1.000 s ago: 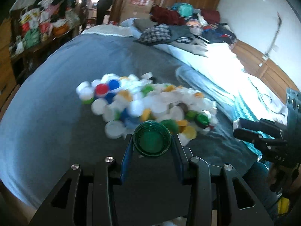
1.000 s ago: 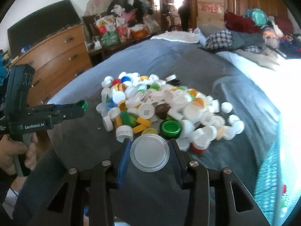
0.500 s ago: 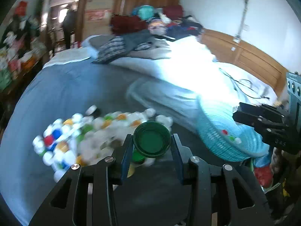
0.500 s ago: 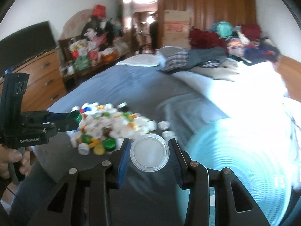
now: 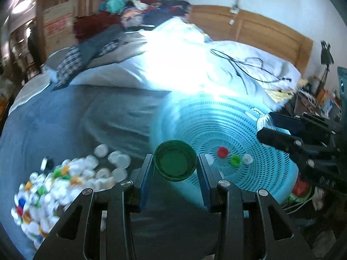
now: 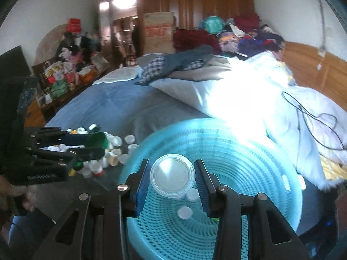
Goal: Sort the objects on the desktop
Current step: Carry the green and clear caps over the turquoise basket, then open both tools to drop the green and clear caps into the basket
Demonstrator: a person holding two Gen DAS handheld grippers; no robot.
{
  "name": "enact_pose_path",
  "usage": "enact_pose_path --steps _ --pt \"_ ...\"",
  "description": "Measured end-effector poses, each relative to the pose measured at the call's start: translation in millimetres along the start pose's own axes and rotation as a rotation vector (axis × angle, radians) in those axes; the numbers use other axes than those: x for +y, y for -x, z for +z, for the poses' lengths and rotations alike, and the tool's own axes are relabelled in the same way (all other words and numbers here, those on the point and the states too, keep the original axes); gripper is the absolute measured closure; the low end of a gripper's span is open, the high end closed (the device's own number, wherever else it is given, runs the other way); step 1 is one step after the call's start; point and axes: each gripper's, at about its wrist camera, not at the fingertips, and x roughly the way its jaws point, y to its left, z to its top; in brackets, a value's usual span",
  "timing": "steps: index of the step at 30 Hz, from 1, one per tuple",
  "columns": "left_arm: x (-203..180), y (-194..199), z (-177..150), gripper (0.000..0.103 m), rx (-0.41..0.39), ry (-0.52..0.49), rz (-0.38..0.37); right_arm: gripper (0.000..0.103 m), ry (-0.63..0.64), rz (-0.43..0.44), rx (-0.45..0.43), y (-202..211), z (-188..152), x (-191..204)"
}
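**Green and clear lids carried over the turquoise basket**

Green plastic fills the left wrist view: the left gripper (image 5: 175, 166) is clamped on a green lid (image 5: 175, 162), its pads pressing opposite points of the rim, the hollow side facing the camera. The lid hangs above the near edge of a turquoise perforated basket (image 5: 227, 117) resting on the bed (image 5: 65, 117). Inside lie a red cap (image 5: 222, 152), a green cap (image 5: 235, 160) and a white cap (image 5: 247, 159). A heap of mixed bottle caps (image 5: 65, 179) sits on the bed to the left.

From the right wrist, the right gripper (image 6: 172, 178) grasps a clear round lid (image 6: 172, 178) by its rim, directly over the basket (image 6: 249, 151), where white caps (image 6: 184, 212) show below.

Both lids look light, stiff and smooth; I judge a rim pinch across the widest part the surest hold, since the slick plastic could twist or pop out if squeezed off-centre.
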Motion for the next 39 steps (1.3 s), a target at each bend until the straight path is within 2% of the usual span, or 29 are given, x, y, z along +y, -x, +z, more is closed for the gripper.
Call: enact_pose_path --steps 8,26,28,29,30,31,32,35,37,39 --pt "-31.5 -21.4 20.1 0.069 0.024 -0.046 -0.022 0.059 -0.029 -0.02 -0.001 5.8 -6.8 -15.3" --pt "-35.3 -25.1 28.1 0.068 0.022 -0.051 -0.03 0.058 -0.045 -0.017 -0.004 5.1 -10.6 -19.9" --pt "-35.3 -25.6 28.1 0.066 0.022 -0.048 -0.04 0.058 -0.045 -0.022 -0.005 4.9 -11.0 -20.3" --pt "-35.2 -25.6 27.9 0.057 0.02 -0.048 -0.041 0.058 -0.044 -0.032 -0.006 5.1 -11.4 -20.1" --pt "-34.8 -24.7 27.5 0.044 0.014 -0.049 -0.036 0.047 -0.045 -0.041 -0.009 5.7 -11.7 -19.9" --pt "-34.6 -24.1 27.4 0.04 0.009 -0.049 -0.031 0.03 -0.051 -0.053 -0.016 7.0 -12.0 -20.1" --pt "-33.7 -22.8 26.6 0.038 0.002 -0.047 -0.027 0.025 -0.055 -0.058 -0.023 8.0 -12.2 -20.4" --pt "-24.7 -16.7 21.3 0.038 -0.013 -0.039 -0.011 0.024 -0.058 -0.054 -0.027 9.1 -11.3 -19.2" --pt "-9.1 -6.1 6.7 0.038 -0.047 -0.031 0.01 0.024 -0.059 -0.034 -0.035 10.1 -10.8 -14.9" --pt "21.1 0.8 -18.4 0.038 -0.053 0.02 0.049 0.024 -0.04 -0.005 -0.044 10.1 -13.2 -2.7"
